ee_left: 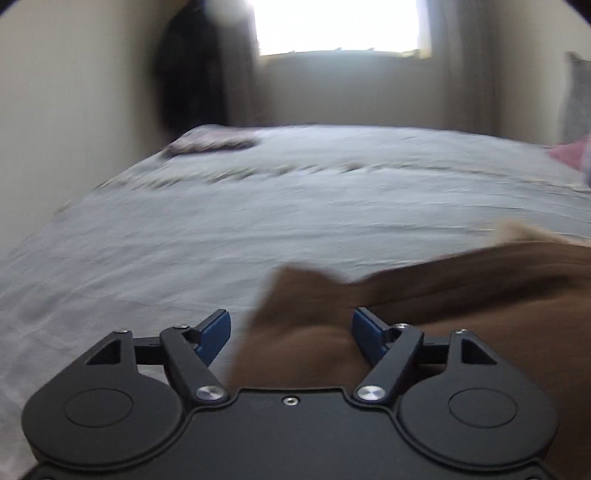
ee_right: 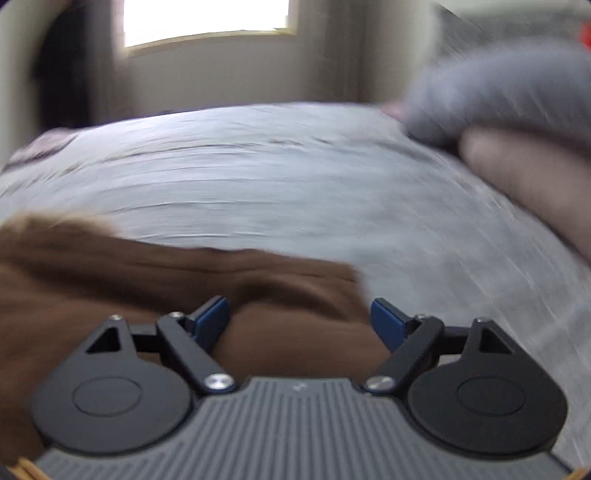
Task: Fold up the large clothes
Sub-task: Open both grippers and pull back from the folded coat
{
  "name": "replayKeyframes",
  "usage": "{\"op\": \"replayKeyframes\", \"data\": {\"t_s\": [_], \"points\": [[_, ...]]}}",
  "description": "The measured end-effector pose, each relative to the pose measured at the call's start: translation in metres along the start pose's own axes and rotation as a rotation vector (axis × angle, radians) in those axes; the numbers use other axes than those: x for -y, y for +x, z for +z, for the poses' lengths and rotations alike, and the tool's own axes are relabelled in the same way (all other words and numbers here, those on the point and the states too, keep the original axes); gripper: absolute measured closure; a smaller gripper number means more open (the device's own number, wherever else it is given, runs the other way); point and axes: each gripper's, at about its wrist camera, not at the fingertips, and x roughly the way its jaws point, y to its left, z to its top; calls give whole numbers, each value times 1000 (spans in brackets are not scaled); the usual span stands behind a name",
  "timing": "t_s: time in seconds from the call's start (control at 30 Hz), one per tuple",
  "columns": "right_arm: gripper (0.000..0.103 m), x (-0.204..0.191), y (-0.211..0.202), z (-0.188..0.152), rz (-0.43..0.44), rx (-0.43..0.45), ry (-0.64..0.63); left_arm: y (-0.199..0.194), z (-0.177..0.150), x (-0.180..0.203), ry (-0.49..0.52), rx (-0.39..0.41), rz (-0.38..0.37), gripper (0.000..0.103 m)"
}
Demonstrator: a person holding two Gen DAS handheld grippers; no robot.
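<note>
Lying rumpled across the near part of the bed point(ee_left: 258, 221), the brown garment point(ee_left: 480, 295) spreads over the grey bedspread, its left corner bunched up between the blue-padded fingers of the left gripper point(ee_left: 291, 334). Those fingers stand wide apart, and the blurred cloth rises in the gap; whether either pad touches it I cannot tell. In the right wrist view the same brown garment point(ee_right: 147, 280) fills the lower left, its right end sitting in the gap of the right gripper point(ee_right: 300, 321), whose fingers are also spread wide and hold nothing firmly. Both views are smeared with blur. Beyond the garment the bedspread runs to a bright window point(ee_left: 338, 26) in the far wall. A small folded patterned cloth point(ee_left: 212, 142) rests at the far left corner of the bed. A grey pillow point(ee_right: 498, 92) lies at the far right.
</note>
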Motion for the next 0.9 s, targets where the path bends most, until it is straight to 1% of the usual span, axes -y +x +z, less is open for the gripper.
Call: {"op": "replayKeyframes", "data": {"t_s": [0.03, 0.07, 0.1, 0.17, 0.2, 0.27, 0.33, 0.37, 0.4, 0.43, 0.47, 0.5, 0.53, 0.57, 0.6, 0.63, 0.67, 0.7, 0.8, 0.83, 0.9], "points": [[19, 8, -4, 2, -28, 2, 12, -1, 2, -12, -18, -3, 24, 30], [20, 8, -12, 5, -45, 12, -1, -6, 4, -18, -23, 3, 59, 33], [20, -1, -22, 6, -37, 34, -38, -15, 6, -21, -34, 17, 54, 32], [20, -30, -48, 5, 30, 91, -119, -44, 10, -13, -37, 59, -46, 32], [20, -49, -63, 3, 90, 110, -146, -60, 11, 1, -34, 80, -86, 32], [20, -97, -94, -7, 231, 117, -204, -90, 8, 35, -39, 97, -224, 32], [19, -139, -117, -27, 324, 100, -280, -112, -4, 67, -37, 81, -331, 32], [19, -154, -123, -37, 350, 90, -316, -120, -12, 82, -25, 73, -366, 32], [19, -165, -126, -47, 358, 77, -347, -125, -22, 92, -11, 63, -381, 32], [19, -171, -126, -55, 348, 56, -364, -127, -32, 99, 6, 42, -389, 32], [20, -168, -123, -64, 329, 33, -365, -126, -42, 100, 12, 16, -383, 32], [20, -156, -120, -70, 318, 34, -352, -123, -51, 95, 10, -7, -366, 32], [20, -142, -119, -74, 295, 38, -341, -121, -59, 85, 7, -12, -348, 30], [19, -120, -117, -76, 268, 33, -318, -119, -64, 71, 6, -7, -330, 30], [19, -96, -118, -76, 280, 19, -269, -120, -69, 58, 8, -8, -306, 30], [19, -76, -119, -76, 264, -8, -229, -119, -72, 45, 18, -14, -275, 30], [19, -59, -122, -78, 198, -20, -213, -121, -76, 32, 41, -15, -264, 30], [19, -47, -126, -82, 132, -24, -226, -125, -78, 22, 53, -20, -254, 30], [19, -23, -148, -84, 85, -55, -202, -148, -82, -5, 43, -51, -202, 32], [19, -20, -160, -84, 67, -45, -199, -157, -82, -12, 25, -60, -201, 32], [19, -16, -186, -84, 87, -16, -188, -181, -82, -23, -14, -57, -203, 32]]}}
